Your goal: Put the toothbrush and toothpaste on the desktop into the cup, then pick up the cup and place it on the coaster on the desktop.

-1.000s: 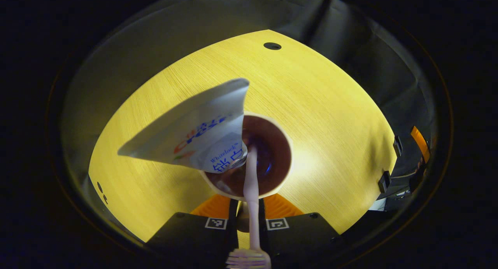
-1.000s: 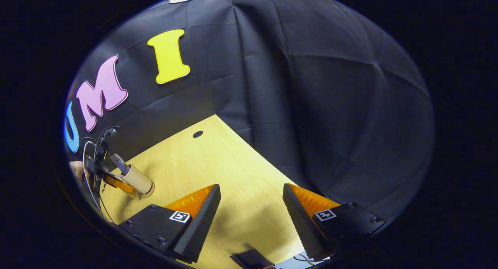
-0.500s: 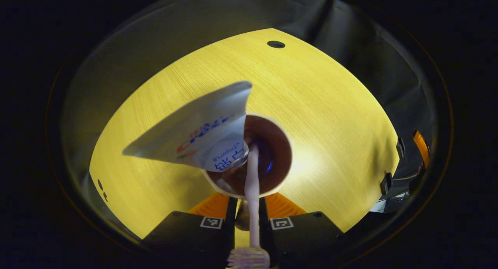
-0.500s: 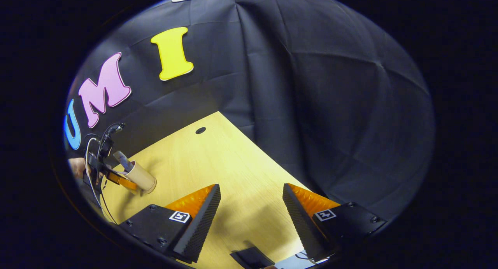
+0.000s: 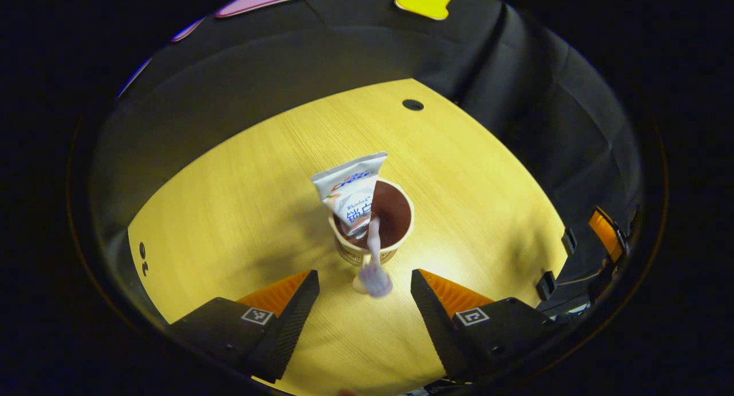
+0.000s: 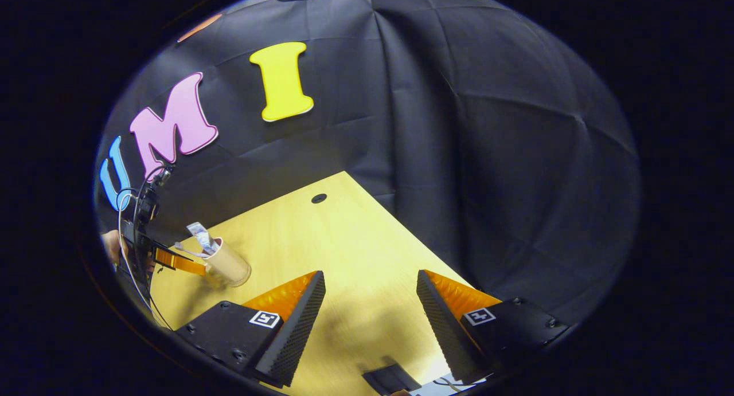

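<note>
Cup with toothbrush and toothpaste, just beyond wide-open left tool.

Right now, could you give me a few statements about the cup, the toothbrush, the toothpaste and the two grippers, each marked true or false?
1. The toothpaste stands in the cup. True.
2. The toothbrush lies flat on the desktop. False: it leans in the cup, brush head over the rim.
3. The left gripper is shut on the toothbrush. False: its jaws stand apart, touching nothing.
4. The right gripper is open and holds nothing. True.
5. The cup stands upright. True.
</note>
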The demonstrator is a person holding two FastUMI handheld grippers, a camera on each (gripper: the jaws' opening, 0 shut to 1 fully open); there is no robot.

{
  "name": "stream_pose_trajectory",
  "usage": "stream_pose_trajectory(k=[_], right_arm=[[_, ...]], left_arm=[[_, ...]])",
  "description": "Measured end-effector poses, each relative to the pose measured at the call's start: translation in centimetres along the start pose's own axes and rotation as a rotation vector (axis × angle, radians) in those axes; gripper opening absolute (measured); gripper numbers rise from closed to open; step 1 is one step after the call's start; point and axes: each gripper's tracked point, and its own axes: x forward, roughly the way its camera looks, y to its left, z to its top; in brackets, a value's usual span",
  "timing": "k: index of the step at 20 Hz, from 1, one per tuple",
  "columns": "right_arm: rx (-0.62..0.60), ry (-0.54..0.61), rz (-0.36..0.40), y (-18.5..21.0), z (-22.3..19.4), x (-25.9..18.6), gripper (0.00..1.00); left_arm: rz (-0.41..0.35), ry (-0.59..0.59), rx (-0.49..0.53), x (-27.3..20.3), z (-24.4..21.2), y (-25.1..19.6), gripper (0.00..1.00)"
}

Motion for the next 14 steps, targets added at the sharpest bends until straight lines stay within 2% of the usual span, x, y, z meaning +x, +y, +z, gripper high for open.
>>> stream_pose_trajectory(k=[5, 10, 14], right_arm=[[-0.068, -0.033, 0.077, 5.0, 1.9, -2.8, 0.99], [-0.146, -0.103, 0.165, 10.9, 3.5, -6.8, 0.99], [-0.184, -0.128, 0.275, 16.2, 2.2, -10.8, 0.99]], left_arm=[[-0.001, -0.184, -0.098, -8.0, -1.3, 0.8, 0.98], [0.105, -0.424, -0.151, -17.2, -4.8, 2.9, 0.98], [0.213, -0.622, -0.204, -23.6, -9.4, 4.1, 0.98]])
